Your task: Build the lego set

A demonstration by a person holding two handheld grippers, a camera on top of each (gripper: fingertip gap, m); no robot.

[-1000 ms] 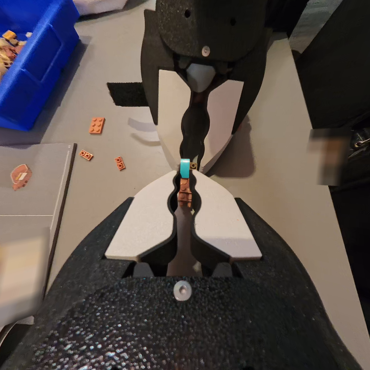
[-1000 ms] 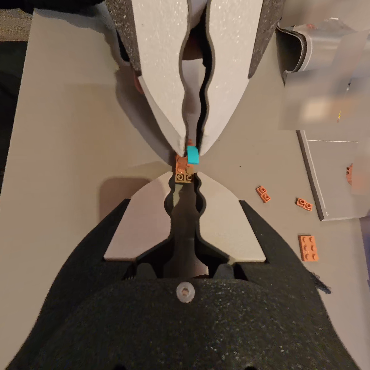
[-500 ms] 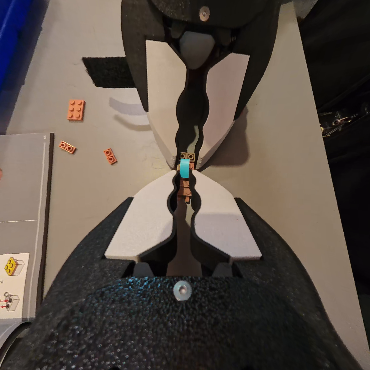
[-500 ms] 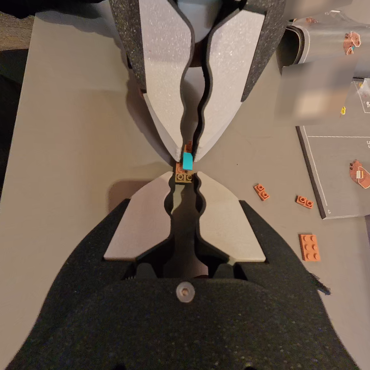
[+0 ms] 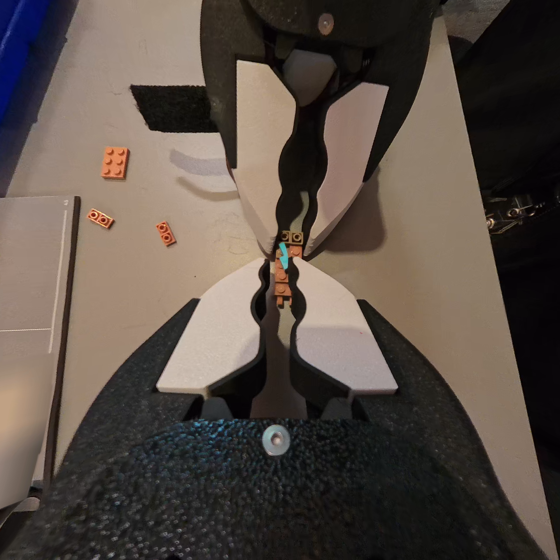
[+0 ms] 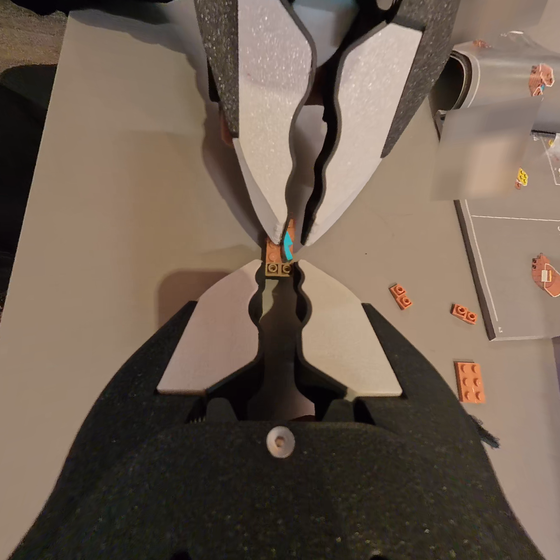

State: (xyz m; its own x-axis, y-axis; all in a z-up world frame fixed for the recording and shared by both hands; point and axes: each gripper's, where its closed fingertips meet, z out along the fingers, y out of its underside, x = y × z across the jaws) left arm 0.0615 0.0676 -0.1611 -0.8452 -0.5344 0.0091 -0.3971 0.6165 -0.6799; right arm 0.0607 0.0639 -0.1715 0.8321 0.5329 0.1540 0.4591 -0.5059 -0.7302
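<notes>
Small brick assembly (image 6: 277,260): orange-brown plates, tan two-stud plate at one end, turquoise piece (image 6: 288,247) tilted on top. Held above the desk (image 6: 121,181), level, between both tools' tips.

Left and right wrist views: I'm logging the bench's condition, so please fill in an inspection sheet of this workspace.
Surface: plain grey tabletop, lightly scuffed.
Worked pieces: small brown-and-tan toy-brick assembly with a tilted turquoise piece; a brown studded strip meets it.
Clutter: orange six-stud plate, two orange two-stud plates, black fuzzy patch, grey instruction booklet, blue plastic bin.
Grippers: right gripper clamps the assembly's tan end; left gripper straddles the strip, a gap showing beside it.
Cables: nothing seen.
Surroundings: dark gear with metal fittings beyond the table edge.
</notes>
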